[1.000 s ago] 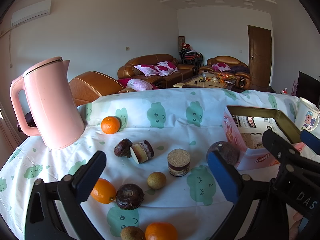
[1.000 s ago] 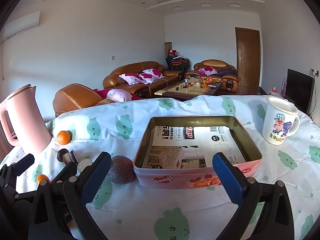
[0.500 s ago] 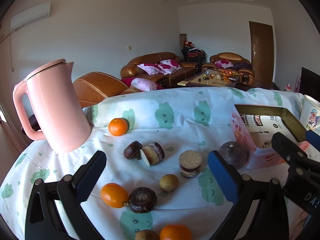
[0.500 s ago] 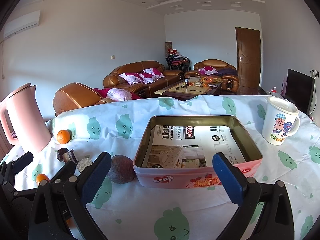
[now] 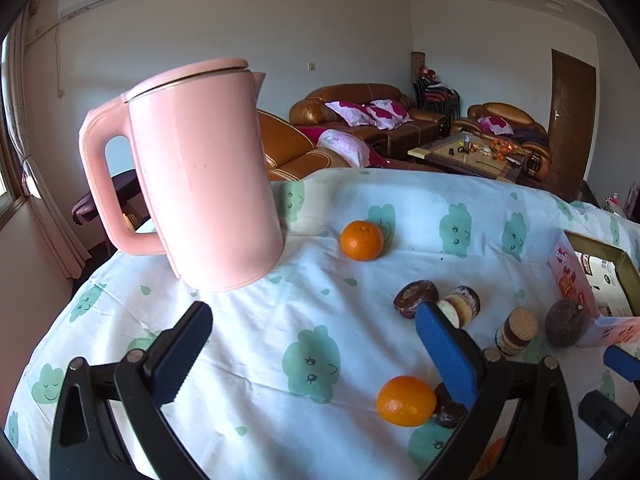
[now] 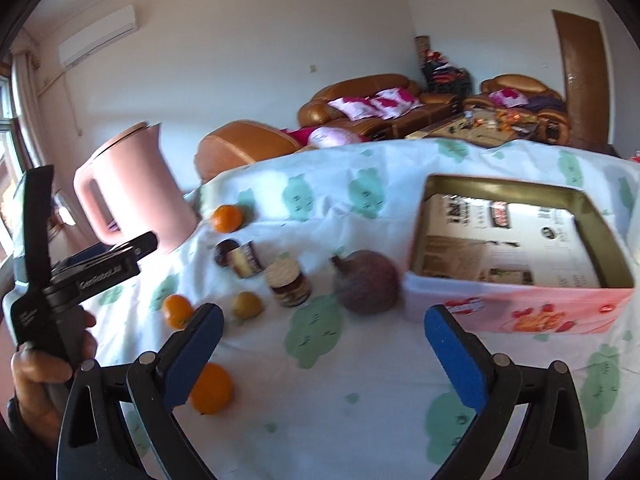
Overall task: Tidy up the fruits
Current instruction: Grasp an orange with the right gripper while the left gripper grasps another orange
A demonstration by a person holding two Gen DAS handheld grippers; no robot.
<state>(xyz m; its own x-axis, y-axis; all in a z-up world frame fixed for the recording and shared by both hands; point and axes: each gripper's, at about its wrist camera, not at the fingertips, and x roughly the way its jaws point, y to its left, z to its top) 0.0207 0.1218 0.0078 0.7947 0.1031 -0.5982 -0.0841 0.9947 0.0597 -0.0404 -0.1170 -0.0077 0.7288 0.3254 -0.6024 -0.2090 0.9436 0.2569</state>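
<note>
Several fruits lie on the cloud-print tablecloth. Oranges (image 5: 361,240) (image 5: 406,401) (image 6: 211,389) (image 6: 227,218) sit left of a big dark purple fruit (image 6: 368,288) (image 5: 567,323), which rests against the pink tin box (image 6: 520,300). A small yellow-green fruit (image 6: 247,305) and cut dark fruit pieces (image 5: 436,304) (image 6: 240,258) lie between them. My left gripper (image 5: 316,352) is open and empty over the cloth in front of the kettle. My right gripper (image 6: 320,356) is open and empty, just in front of the purple fruit.
A tall pink kettle (image 5: 196,184) (image 6: 132,196) stands at the table's back left. A small round jar (image 6: 289,283) (image 5: 516,330) stands among the fruits. The tin (image 5: 588,280) holds printed paper. The person's hand holding the left gripper (image 6: 60,300) shows at the left.
Both grippers have swung left. The left one now faces the kettle much closer; the right one now looks over the fruits instead of the tin, and the mug has left view.
</note>
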